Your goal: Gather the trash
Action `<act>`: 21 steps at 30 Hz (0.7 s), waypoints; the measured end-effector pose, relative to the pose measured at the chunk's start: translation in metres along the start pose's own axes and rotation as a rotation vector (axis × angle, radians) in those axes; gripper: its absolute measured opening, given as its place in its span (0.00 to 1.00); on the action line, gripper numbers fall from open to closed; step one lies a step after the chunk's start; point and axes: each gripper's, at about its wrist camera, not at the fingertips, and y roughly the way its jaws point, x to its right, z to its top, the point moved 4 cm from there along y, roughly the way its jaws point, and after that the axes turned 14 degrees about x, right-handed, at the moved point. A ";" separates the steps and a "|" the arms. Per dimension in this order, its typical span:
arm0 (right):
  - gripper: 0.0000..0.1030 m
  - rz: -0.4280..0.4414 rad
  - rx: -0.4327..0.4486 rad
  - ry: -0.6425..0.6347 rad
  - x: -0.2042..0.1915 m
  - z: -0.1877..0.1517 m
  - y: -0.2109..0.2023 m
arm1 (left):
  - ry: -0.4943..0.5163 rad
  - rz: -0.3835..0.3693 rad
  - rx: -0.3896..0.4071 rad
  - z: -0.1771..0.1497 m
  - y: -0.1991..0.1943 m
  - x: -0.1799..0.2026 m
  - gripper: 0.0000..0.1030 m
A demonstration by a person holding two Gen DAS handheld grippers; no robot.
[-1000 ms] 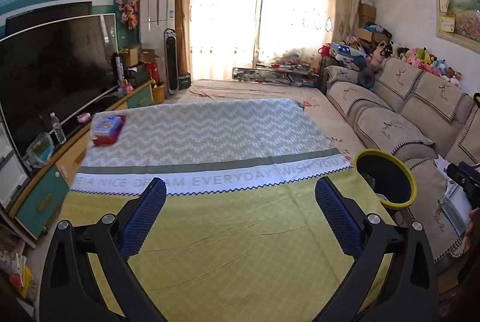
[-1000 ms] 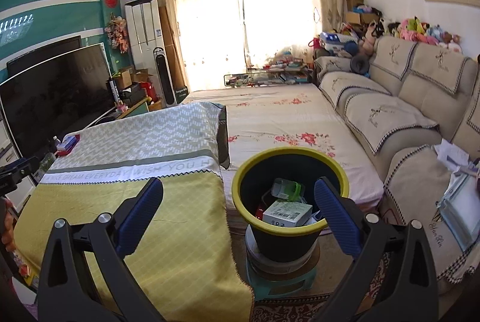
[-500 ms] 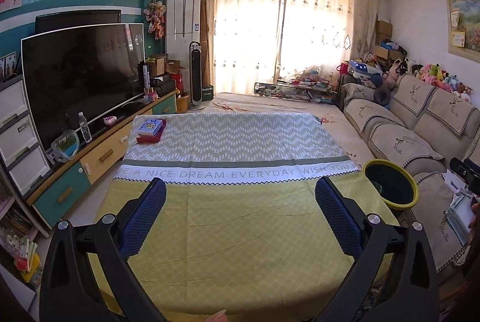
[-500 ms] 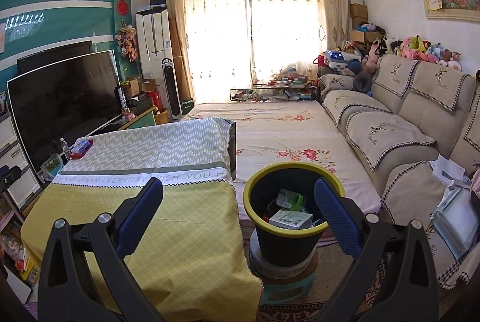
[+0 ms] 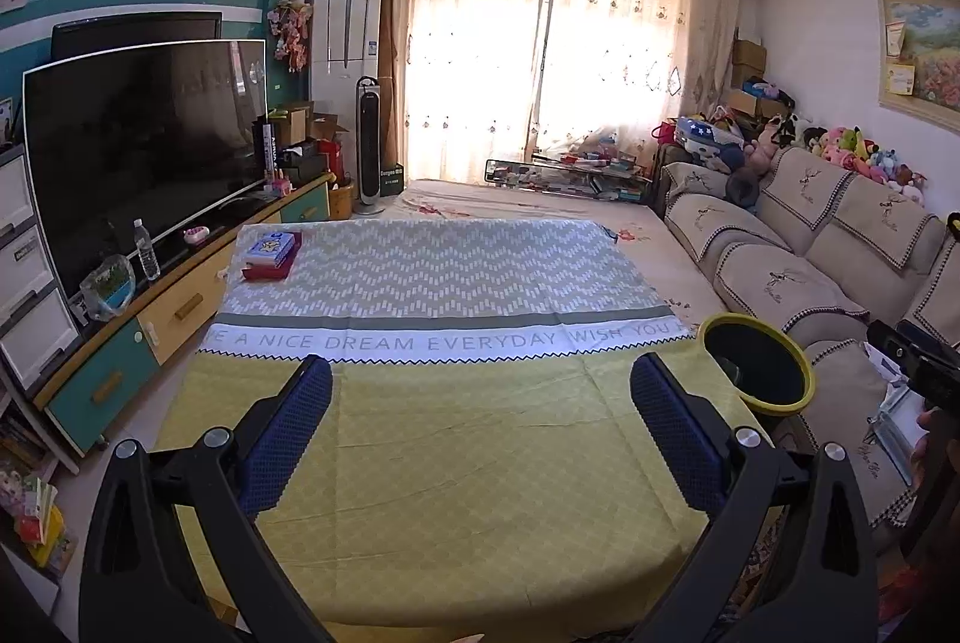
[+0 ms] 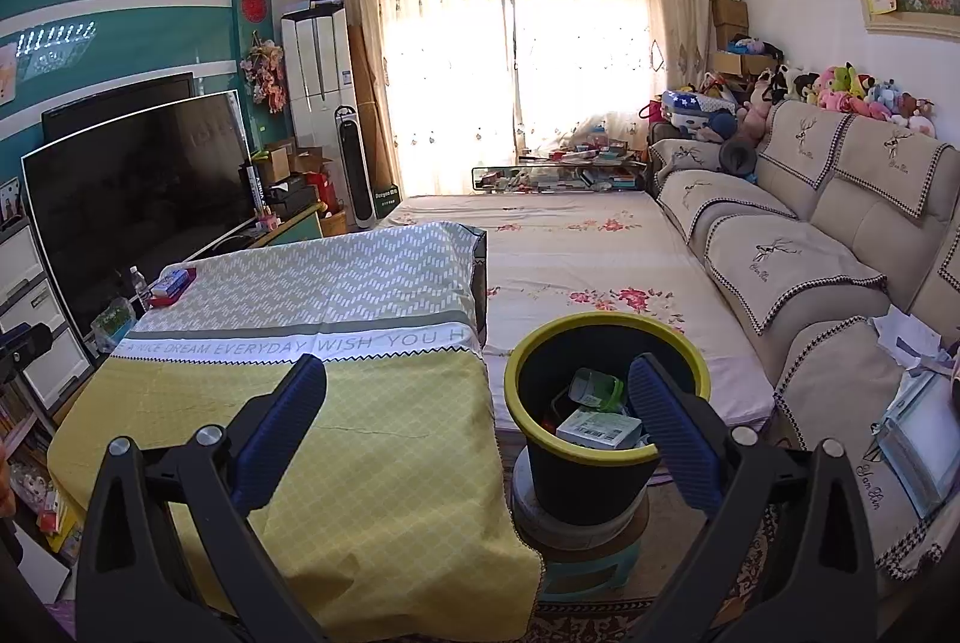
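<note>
A black bin with a yellow rim (image 6: 606, 343) stands on a stool beside the table; inside lie a white box (image 6: 597, 428) and a green-lidded container (image 6: 591, 388). The same bin (image 5: 757, 372) shows at the table's right edge in the left wrist view. My right gripper (image 6: 477, 427) hovers open in front of the bin and the table corner, holding nothing. My left gripper (image 5: 480, 433) is open and held over the near end of the table (image 5: 456, 403), which is covered in a yellow and grey cloth. A small stack of flat boxes (image 5: 271, 253) rests at the table's far left corner.
A TV (image 5: 138, 157) on a low cabinet (image 5: 180, 307) runs along the left. A sofa (image 6: 810, 247) lines the right wall, with papers (image 6: 918, 427) on its near seat. A floral mattress (image 6: 576, 253) lies beyond the bin. The other gripper's body (image 5: 918, 367) shows at right.
Both grippers have pulled back and risen, so the table and bin look smaller and farther off. Both stay open and hold nothing.
</note>
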 end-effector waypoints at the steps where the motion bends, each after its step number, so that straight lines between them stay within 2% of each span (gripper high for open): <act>1: 0.93 0.000 0.000 0.000 0.000 0.000 0.000 | 0.002 0.003 0.004 0.001 0.001 -0.001 0.95; 21: 0.93 0.006 -0.006 0.007 -0.003 0.000 0.003 | 0.031 0.022 0.017 0.003 -0.003 0.003 0.95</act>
